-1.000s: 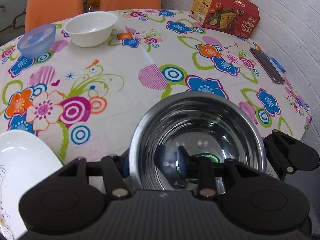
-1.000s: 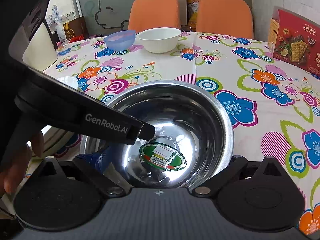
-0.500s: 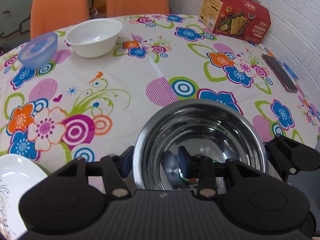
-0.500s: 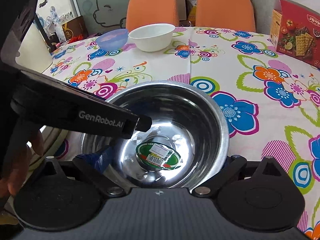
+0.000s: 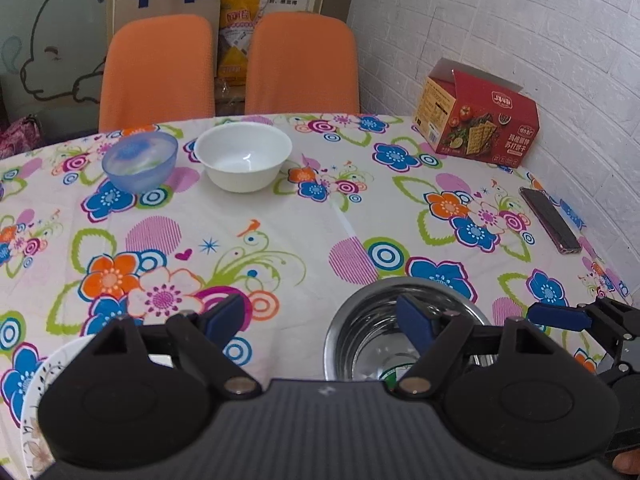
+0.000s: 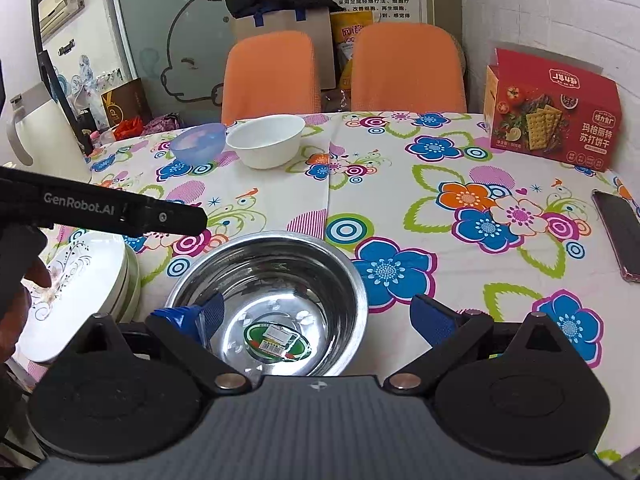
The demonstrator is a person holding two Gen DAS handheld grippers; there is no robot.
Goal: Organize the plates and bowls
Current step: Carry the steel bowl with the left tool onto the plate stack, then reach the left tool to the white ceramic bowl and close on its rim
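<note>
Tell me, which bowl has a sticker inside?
The shiny steel bowl nearest the grippers; the blue bowl and white bowl show none.

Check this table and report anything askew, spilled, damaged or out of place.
Nothing spilled or broken. Oddities: a label stuck inside the steel bowl, and a phone and cracker box sit among the dishes. The plates are stacked; the white bowl and blue bowl stand upright.

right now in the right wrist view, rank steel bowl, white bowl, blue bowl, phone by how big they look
1. steel bowl, though it is nearest the camera
2. white bowl
3. blue bowl
Phone: cut off by the frame edge, unranked.
</note>
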